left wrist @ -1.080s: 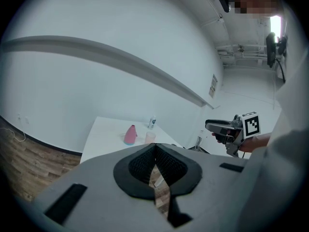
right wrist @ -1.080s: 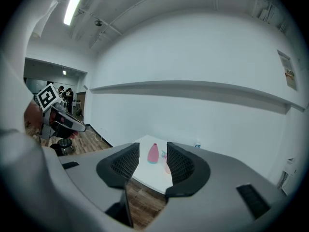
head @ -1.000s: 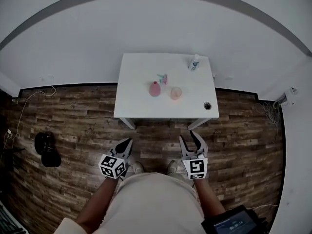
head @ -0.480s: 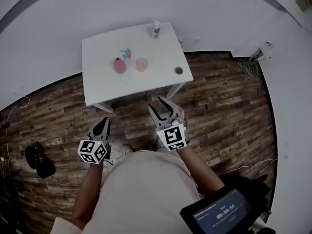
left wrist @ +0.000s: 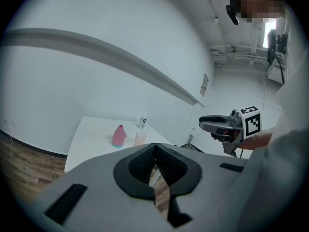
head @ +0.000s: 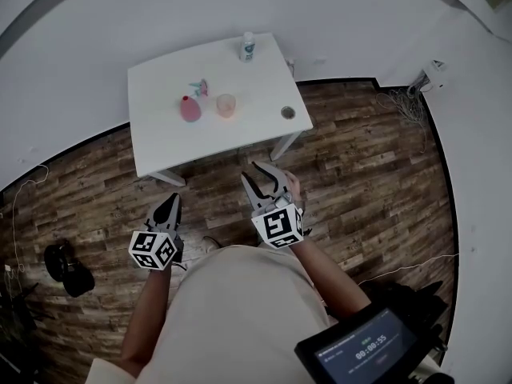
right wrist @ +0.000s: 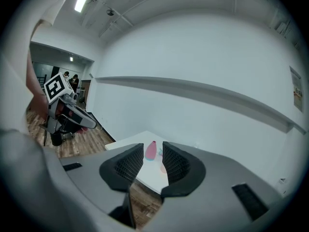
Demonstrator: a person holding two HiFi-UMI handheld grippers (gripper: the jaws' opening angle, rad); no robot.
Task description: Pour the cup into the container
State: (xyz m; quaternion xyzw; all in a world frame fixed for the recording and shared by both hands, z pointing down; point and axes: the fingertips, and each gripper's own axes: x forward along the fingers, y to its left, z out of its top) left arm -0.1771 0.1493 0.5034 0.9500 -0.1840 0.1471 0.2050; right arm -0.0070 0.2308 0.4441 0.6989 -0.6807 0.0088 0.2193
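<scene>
1. Head view. Located cup [head: 226, 105] near the middle of the white table [head: 160, 146], just right of pink container [head: 190, 109] and not touching it. Noted upright stance, mouth up, long axis vertical. Found left gripper [head: 170, 201] and right gripper [head: 262, 171] both over the wooden floor, well short of the table.
2. Left gripper view. Read jaws fully closed, pads meeting, nothing held. Saw cup [left wrist: 140, 138] far beyond them, pale and translucent; contents not resolvable.
3. Right gripper view. Read jaws partly apart, having just been closing, with nothing between them. Saw cup [right wrist: 163, 167] half hidden behind the right-hand jaw, pink container [right wrist: 151, 150] showing through the gap.
4. Handling, judged only. Probably light, thin-walled and smooth; liable to flex or slip under a hard squeeze and to tip easily. Suggest a side grasp across mid-wall, below the rim, keeping the axis vertical until over the container's narrow top.
</scene>
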